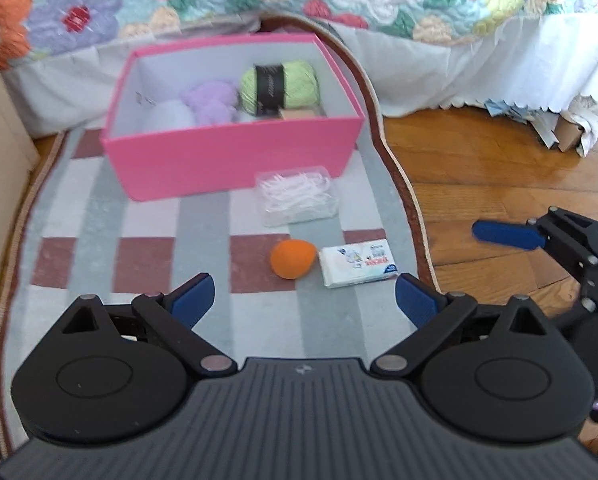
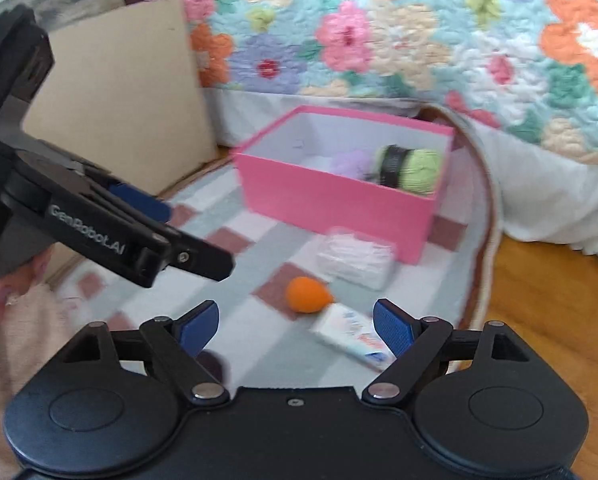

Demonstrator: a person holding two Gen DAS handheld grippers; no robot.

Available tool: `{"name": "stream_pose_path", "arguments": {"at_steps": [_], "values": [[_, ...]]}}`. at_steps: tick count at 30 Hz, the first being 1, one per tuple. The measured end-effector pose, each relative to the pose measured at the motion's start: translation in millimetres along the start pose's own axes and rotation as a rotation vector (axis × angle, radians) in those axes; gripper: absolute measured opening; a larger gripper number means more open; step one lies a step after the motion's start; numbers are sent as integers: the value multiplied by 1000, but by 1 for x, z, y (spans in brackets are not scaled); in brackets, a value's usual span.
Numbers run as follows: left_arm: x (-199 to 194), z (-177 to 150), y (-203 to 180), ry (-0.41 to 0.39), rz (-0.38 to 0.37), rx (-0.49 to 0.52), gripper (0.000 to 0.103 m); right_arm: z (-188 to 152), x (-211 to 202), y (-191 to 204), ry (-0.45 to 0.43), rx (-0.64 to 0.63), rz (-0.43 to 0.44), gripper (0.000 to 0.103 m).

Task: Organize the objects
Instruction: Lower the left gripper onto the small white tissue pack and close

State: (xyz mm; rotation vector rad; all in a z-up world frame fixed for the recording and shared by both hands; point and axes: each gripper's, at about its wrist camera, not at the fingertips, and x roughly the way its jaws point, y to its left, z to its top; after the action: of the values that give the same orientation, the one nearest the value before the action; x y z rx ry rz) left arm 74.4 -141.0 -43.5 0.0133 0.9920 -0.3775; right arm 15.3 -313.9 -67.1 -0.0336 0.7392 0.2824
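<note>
Orange sponge (image 1: pixel 292 259) ahead between open left claw (image 1: pixel 303 300) fingers.

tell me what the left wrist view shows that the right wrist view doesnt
Only the left wrist view shows the white item and purple item deep inside the box clearly, and clutter under the bed skirt at far right. Only the right wrist view shows the cardboard panel face-on. Both share the pink box, green yarn, clear plastic container, orange ball, tissue pack and open grippers.
</note>
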Motion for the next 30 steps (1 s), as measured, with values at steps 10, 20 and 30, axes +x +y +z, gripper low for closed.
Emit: {"name": "stream_pose_path", "arguments": {"at_steps": [10, 20, 30], "values": [[65, -9, 5, 45, -27, -87, 88, -37, 69, -23, 113, 51, -58, 88], [110, -23, -4, 67, -103, -117, 63, -56, 96, -31, 100, 67, 15, 88], [141, -21, 0, 57, -118, -185, 46, -62, 112, -35, 87, 60, 24, 83]]}}
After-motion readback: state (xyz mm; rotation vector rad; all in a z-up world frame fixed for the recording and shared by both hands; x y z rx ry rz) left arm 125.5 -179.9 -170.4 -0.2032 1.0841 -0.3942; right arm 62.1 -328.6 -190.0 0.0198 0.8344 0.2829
